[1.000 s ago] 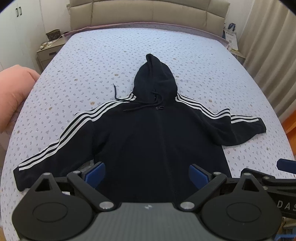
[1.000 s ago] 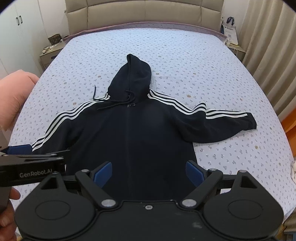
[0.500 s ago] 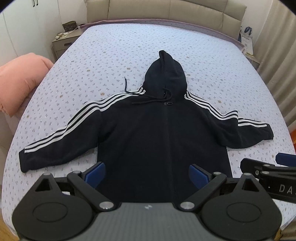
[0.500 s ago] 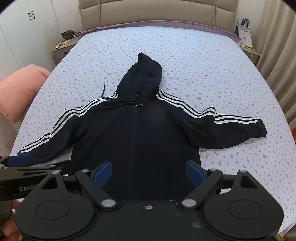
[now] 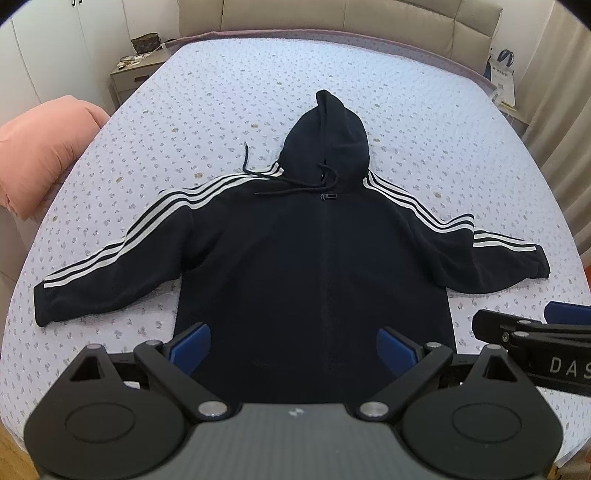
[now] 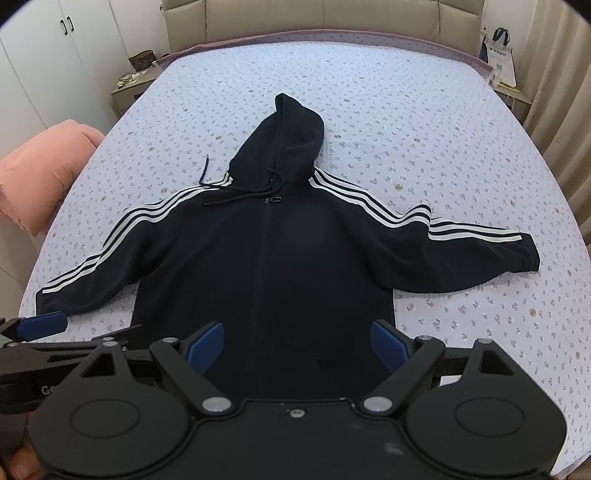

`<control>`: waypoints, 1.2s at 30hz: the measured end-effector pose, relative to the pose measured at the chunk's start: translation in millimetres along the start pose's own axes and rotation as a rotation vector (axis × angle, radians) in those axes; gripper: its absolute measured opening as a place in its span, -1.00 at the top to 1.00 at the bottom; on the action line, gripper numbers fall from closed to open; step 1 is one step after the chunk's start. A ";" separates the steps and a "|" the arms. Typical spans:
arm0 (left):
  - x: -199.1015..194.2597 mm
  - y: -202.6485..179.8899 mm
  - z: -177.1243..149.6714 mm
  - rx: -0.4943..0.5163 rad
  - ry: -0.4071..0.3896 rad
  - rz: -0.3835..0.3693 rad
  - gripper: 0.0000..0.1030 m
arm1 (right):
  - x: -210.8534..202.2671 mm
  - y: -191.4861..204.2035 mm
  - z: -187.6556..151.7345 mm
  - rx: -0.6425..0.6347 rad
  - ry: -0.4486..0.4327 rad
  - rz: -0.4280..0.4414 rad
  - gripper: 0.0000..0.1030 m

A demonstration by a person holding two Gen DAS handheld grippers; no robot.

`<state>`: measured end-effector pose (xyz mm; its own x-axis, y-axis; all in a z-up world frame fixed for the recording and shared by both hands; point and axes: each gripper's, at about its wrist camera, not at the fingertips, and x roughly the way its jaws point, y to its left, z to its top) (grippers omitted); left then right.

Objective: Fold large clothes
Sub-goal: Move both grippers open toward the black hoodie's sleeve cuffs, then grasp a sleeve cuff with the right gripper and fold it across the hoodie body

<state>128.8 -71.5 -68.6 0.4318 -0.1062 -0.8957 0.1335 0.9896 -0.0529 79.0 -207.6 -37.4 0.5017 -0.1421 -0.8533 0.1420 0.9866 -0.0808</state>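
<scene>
Black hoodie [image 5: 310, 266] flat on bed [image 5: 406, 110] (sleeves spread wide).

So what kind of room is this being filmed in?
Most likely a home bedroom: a wide bed with a padded headboard, a nightstand beside it, and white wardrobe doors. A black hoodie lies spread flat on the bed.
</scene>
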 end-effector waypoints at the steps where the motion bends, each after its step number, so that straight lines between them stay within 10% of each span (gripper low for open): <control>1: 2.0 -4.1 -1.1 -0.001 0.002 0.002 -0.91 | 2.1 -4.1 0.0 0.004 0.002 0.003 -0.99; 11: 32.4 -43.3 -1.8 -0.024 -0.039 0.049 -0.90 | 47.2 -96.6 4.1 0.115 0.013 -0.041 -0.99; 26: 126.7 -72.2 4.7 -0.121 -0.190 0.086 -0.82 | 173.4 -389.7 14.0 0.479 -0.227 -0.213 -0.91; 36: 207.8 -84.9 -12.4 -0.129 -0.162 0.104 -0.82 | 271.5 -502.6 17.0 0.613 -0.268 -0.292 -0.89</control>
<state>196.2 -176.4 -255.7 0.5766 -0.0068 -0.8170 -0.0300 0.9991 -0.0296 158.3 -743.3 -219.7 0.5510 -0.4848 -0.6792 0.7150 0.6940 0.0846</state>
